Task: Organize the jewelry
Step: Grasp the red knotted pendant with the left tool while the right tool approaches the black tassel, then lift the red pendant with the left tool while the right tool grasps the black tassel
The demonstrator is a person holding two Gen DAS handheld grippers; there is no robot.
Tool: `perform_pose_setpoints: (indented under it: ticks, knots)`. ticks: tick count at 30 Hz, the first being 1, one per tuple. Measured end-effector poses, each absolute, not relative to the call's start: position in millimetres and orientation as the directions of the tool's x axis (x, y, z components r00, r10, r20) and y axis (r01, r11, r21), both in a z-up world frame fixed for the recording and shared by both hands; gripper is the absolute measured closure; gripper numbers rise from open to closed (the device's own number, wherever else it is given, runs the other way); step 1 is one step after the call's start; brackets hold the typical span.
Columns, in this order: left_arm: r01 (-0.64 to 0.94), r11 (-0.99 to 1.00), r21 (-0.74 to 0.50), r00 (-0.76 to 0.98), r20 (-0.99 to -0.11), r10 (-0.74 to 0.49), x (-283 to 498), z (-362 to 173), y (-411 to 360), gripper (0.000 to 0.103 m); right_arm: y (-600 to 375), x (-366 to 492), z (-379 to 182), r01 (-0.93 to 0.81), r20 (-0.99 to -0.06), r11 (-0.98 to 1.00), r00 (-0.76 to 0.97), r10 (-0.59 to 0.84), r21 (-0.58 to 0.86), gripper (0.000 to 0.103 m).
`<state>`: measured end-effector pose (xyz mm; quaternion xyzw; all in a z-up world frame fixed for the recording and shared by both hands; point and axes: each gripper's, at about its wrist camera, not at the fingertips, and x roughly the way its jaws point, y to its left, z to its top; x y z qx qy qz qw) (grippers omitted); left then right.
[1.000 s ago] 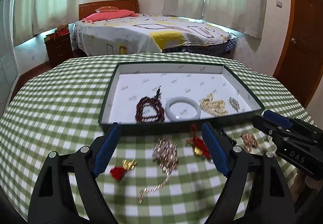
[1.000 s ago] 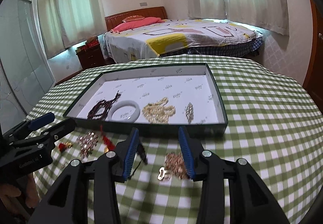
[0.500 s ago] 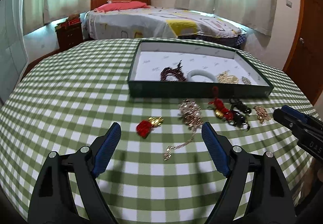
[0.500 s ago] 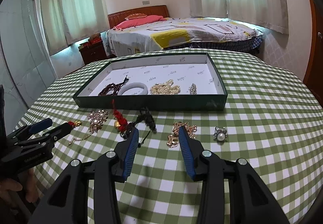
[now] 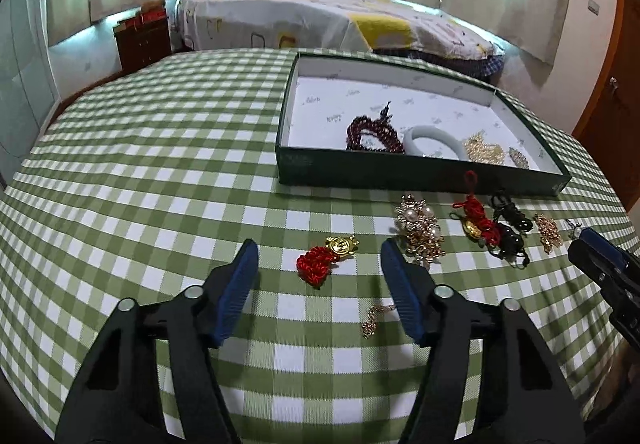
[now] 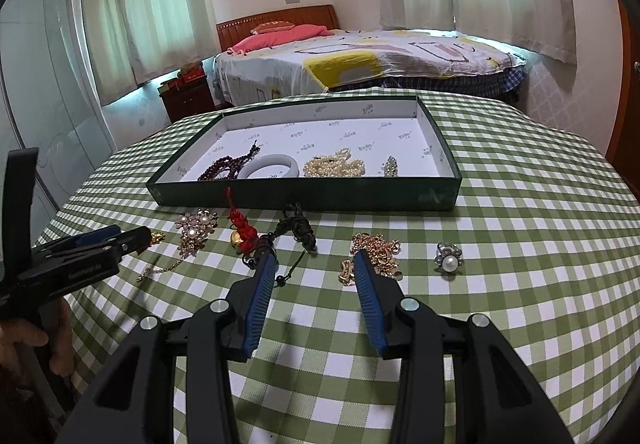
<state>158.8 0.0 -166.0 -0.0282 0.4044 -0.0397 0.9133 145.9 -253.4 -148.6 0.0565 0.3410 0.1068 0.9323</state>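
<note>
A dark green tray (image 5: 420, 177) (image 6: 304, 200) holds a dark red bead bracelet (image 5: 372, 130), a white bangle (image 6: 274, 167), a pearl chain (image 6: 334, 167) and a small brooch (image 6: 391, 165). Loose on the checked cloth in front of it lie a red knot with a gold charm (image 5: 325, 257), a pearl and gold piece (image 5: 420, 230), a red tassel charm (image 6: 240, 226), a black cord piece (image 6: 298, 230), a gold chain (image 6: 374, 254) and a pearl ring (image 6: 448, 260). My left gripper (image 5: 318, 250) is open, just short of the red knot. My right gripper (image 6: 316, 256) is open between the black cord and gold chain.
The round table with the green checked cloth (image 5: 160, 172) drops off at its front edge. A bed (image 6: 360, 64) and a nightstand (image 6: 186, 94) stand beyond the table. A wooden door (image 5: 612, 104) is at the right.
Both grippers have pulled back from the tray and toward the near side of the table. The left one has swung left, so the red knot now lies between its fingers. Both stay open.
</note>
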Motion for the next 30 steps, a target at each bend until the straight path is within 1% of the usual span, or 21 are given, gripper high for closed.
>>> perform_pose_setpoints:
  ticks: [2,5,7,9,11,12,16,27,30]
  knots:
    - [0.056,0.994,-0.096,0.659,-0.744,-0.109,161,-169,1,0.048,-253,147,-150,-0.161,-0.626,0.971,0.742,0.238,0.179,0.062]
    - [0.069,0.992,-0.109,0.641,-0.757,-0.128,163,-174,2,0.06,-253,148,-151,-0.16,-0.629,0.97,0.74,0.239,0.181,0.062]
    - [0.077,0.991,-0.105,0.644,-0.754,-0.13,162,-175,0,0.064,-253,149,-152,-0.159,-0.631,0.97,0.738,0.24,0.182,0.062]
    - [0.084,0.991,-0.102,0.644,-0.753,-0.132,162,-175,-1,0.077,-253,148,-153,-0.16,-0.633,0.97,0.736,0.24,0.182,0.062]
    - [0.087,0.991,-0.102,0.645,-0.753,-0.134,162,-176,-2,0.081,-253,149,-153,-0.159,-0.633,0.97,0.736,0.24,0.183,0.062]
    - [0.088,0.991,-0.105,0.645,-0.752,-0.136,161,-176,-2,0.087,-253,149,-153,-0.159,-0.633,0.97,0.736,0.24,0.183,0.062]
    - [0.089,0.988,-0.128,0.649,-0.745,-0.155,160,-176,2,0.089,-253,149,-153,-0.159,-0.634,0.97,0.735,0.24,0.182,0.062]
    - [0.051,0.992,-0.116,0.699,-0.706,-0.118,153,-158,15,0.089,-234,160,-148,-0.211,-0.641,0.964,0.72,0.265,0.161,0.062]
    - [0.037,0.992,-0.122,0.702,-0.703,-0.113,153,-156,22,0.089,-224,167,-149,-0.24,-0.651,0.958,0.705,0.282,0.155,0.071]
